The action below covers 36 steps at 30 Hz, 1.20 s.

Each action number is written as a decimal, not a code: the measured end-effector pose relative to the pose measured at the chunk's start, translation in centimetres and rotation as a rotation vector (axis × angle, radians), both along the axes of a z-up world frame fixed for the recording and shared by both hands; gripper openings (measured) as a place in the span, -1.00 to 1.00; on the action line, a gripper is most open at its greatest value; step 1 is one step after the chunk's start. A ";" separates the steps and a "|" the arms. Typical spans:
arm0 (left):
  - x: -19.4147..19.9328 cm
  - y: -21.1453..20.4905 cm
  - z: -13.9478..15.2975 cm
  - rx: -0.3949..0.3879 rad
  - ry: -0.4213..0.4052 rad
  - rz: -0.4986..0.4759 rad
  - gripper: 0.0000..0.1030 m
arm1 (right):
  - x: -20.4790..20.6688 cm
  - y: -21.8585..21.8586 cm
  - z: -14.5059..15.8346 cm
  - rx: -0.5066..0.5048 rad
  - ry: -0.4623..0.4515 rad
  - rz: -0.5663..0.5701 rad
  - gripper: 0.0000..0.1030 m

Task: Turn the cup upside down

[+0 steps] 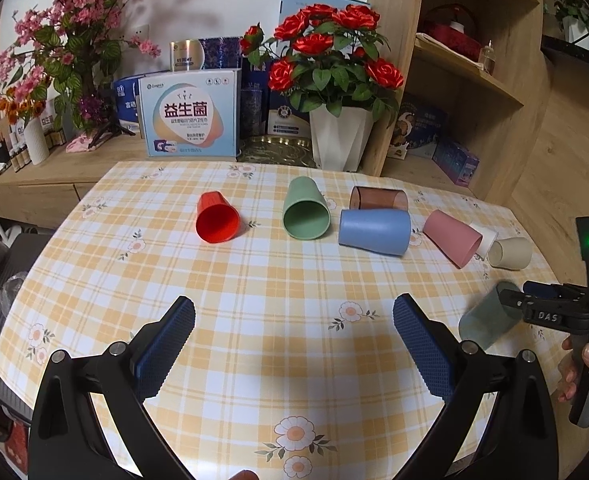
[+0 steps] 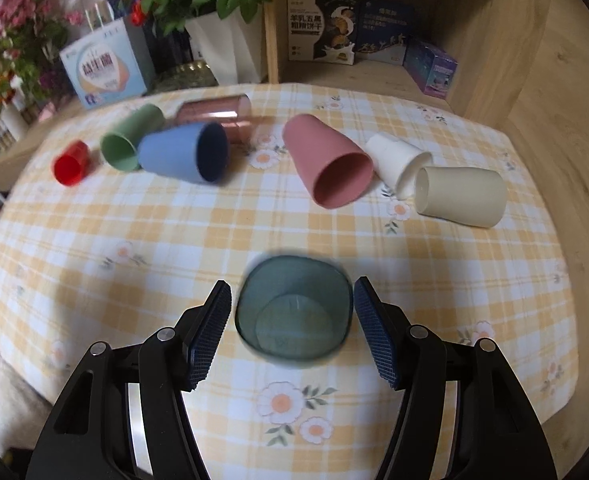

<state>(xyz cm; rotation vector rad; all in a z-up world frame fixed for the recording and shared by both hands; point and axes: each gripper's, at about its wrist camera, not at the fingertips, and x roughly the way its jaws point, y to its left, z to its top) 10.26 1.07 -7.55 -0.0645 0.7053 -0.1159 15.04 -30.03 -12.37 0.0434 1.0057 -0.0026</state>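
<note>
Cups lie on their sides across the checked cloth in our left view: red at 11 o'clock, green at 12, blue and pink toward 1. Our left gripper hangs wide open, holding nothing. At 3 o'clock the right gripper meets the teal cup.

Right view: the teal cup sits between our right gripper's blue pads, mouth toward us. Narrow gaps show on both sides, so the jaws are not clamped.
</note>
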 end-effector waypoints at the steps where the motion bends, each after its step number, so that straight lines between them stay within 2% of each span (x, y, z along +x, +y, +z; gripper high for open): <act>1: 0.0 0.1 0.2 0.001 -0.004 0.001 0.88 | -0.1 0.0 0.3 0.010 -0.005 -0.002 0.20; 4: -0.3 0.1 1.5 0.005 -0.025 0.000 0.88 | -0.8 0.1 2.2 0.032 -0.041 0.002 0.23; 6: -0.6 0.1 2.8 0.012 -0.050 -0.004 0.88 | -1.6 0.3 4.2 0.045 -0.085 0.002 0.32; 7: -0.9 0.0 3.7 0.018 -0.068 -0.005 0.88 | -1.9 0.4 4.8 0.047 -0.100 0.003 0.39; 9: -1.2 -0.1 5.0 0.027 -0.095 -0.009 0.88 | -3.0 0.5 7.0 0.054 -0.156 0.000 0.68; 10: -1.4 -0.1 5.6 0.029 -0.106 -0.013 0.88 | -3.5 0.5 8.0 0.059 -0.188 -0.008 0.72; 17: -3.7 -0.6 10.4 0.059 -0.216 -0.021 0.88 | -7.5 0.6 14.0 0.072 -0.370 -0.045 0.72; 20: -4.6 -0.7 11.8 0.066 -0.248 -0.021 0.88 | -8.7 1.0 15.5 0.062 -0.417 -0.044 0.72; 27: -6.0 -0.6 13.6 0.085 -0.296 -0.014 0.88 | -10.7 1.9 17.9 0.061 -0.473 -0.024 0.72; 36: -6.6 -0.4 14.3 0.094 -0.325 -0.005 0.88 | -11.1 2.1 18.4 0.069 -0.489 -0.020 0.72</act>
